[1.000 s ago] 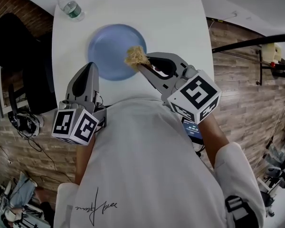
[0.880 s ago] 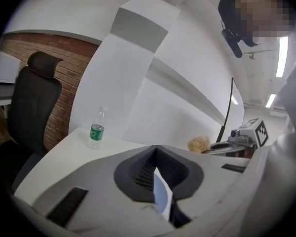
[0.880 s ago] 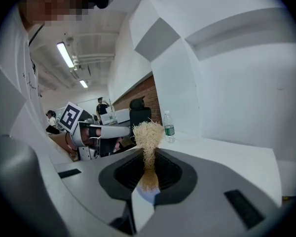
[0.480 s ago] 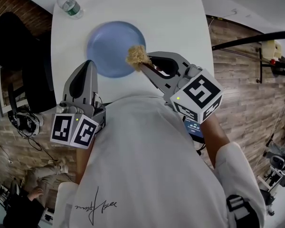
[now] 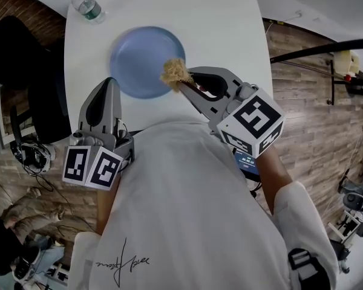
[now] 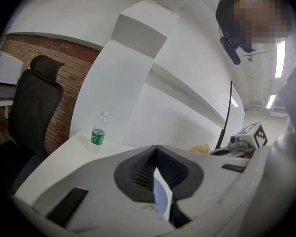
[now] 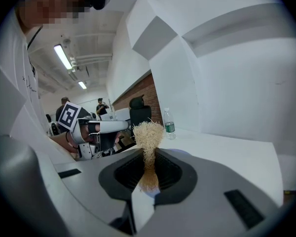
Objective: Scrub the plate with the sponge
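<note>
Blue plate (image 5: 142, 53) is seen left of ctr on table (image 5: 224, 35), w/ open top to its right. Sponge (image 5: 174, 71) is pinched by R gripper (image 5: 181, 84) over plate's near-right rim. L gripper (image 5: 109, 84) is seen at near-left rim, jaws pressed together.

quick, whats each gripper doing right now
left gripper: closed, tip at the plate rim; whether it pinches the rim cannot be told
right gripper: closed on the sponge
</note>
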A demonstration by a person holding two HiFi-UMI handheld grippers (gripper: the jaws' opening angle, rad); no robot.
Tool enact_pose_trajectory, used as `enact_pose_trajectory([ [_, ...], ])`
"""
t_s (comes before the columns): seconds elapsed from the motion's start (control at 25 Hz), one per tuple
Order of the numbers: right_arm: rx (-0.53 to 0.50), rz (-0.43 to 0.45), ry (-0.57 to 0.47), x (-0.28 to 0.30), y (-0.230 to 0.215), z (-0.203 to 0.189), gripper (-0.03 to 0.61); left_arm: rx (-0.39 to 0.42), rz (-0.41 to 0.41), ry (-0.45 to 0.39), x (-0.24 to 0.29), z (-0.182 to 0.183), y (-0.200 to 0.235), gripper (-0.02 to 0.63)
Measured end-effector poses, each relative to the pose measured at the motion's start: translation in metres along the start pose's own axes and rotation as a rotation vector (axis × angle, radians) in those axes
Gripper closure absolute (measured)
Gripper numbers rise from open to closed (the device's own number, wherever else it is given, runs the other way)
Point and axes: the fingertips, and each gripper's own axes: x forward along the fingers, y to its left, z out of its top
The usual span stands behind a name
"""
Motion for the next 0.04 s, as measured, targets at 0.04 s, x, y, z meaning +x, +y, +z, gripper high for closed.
enact_pose_trajectory([
  [0.04,0.0,0.0,0.001,-0.0002,-0.0007,0.0,0.531,-0.002,-0.001,0.0,0.0003,0.0002,0.0001,0.624],
])
